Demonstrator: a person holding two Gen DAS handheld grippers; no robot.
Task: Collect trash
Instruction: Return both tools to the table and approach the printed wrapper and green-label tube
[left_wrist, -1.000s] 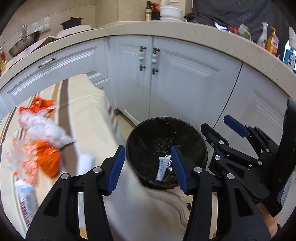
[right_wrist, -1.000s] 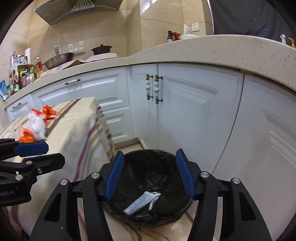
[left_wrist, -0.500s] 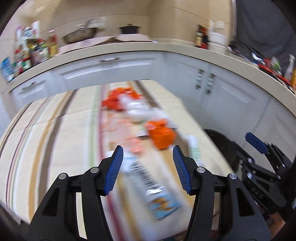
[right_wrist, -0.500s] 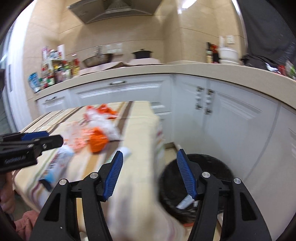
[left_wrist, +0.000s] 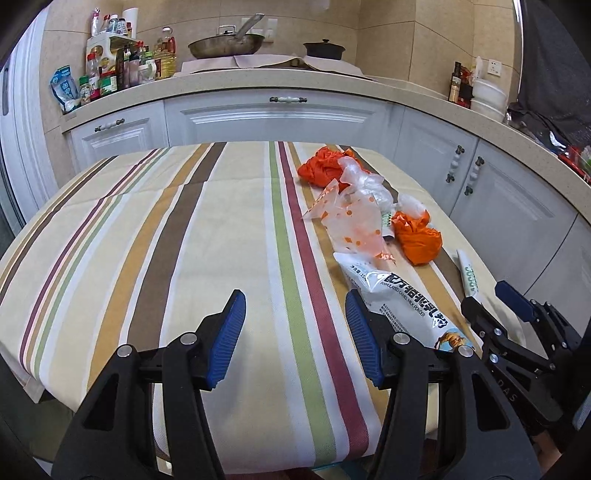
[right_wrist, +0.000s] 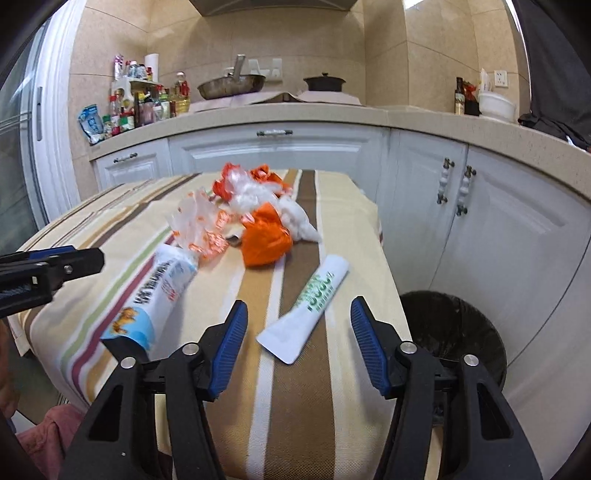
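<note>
Fingers (left_wrist: 227, 321) on the left gripper (left_wrist: 295, 332) stand apart with only striped cloth between them, and the right gripper (right_wrist: 297, 338) is likewise parted and empty; its jaws have just been closing a little, with nothing pressed between the blue pads.

A second ago both cameras looked down into the round black bin lined with a dark bag (right_wrist: 454, 332), where a small tube already lay. Now both have swung away from it to face the counter covered in a striped cloth (left_wrist: 147, 240), so one drop appears finished and the next pick is starting.

Just left of the bin, on the counter's near corner, lies a white plastic tube with green lettering (right_wrist: 310, 299), directly ahead of the right gripper's open jaws. Further left from the bin sits a long white milk-powder pouch with blue print (left_wrist: 399, 299), just right of the left gripper's right finger. Behind these, further from the bin, are a crumpled orange plastic bag (left_wrist: 417, 236), clear orange-spotted film (left_wrist: 351, 218) and another orange and clear wad (left_wrist: 332, 170).

Much trash remains; the white tube looks the likeliest next pick for the right gripper.
</note>
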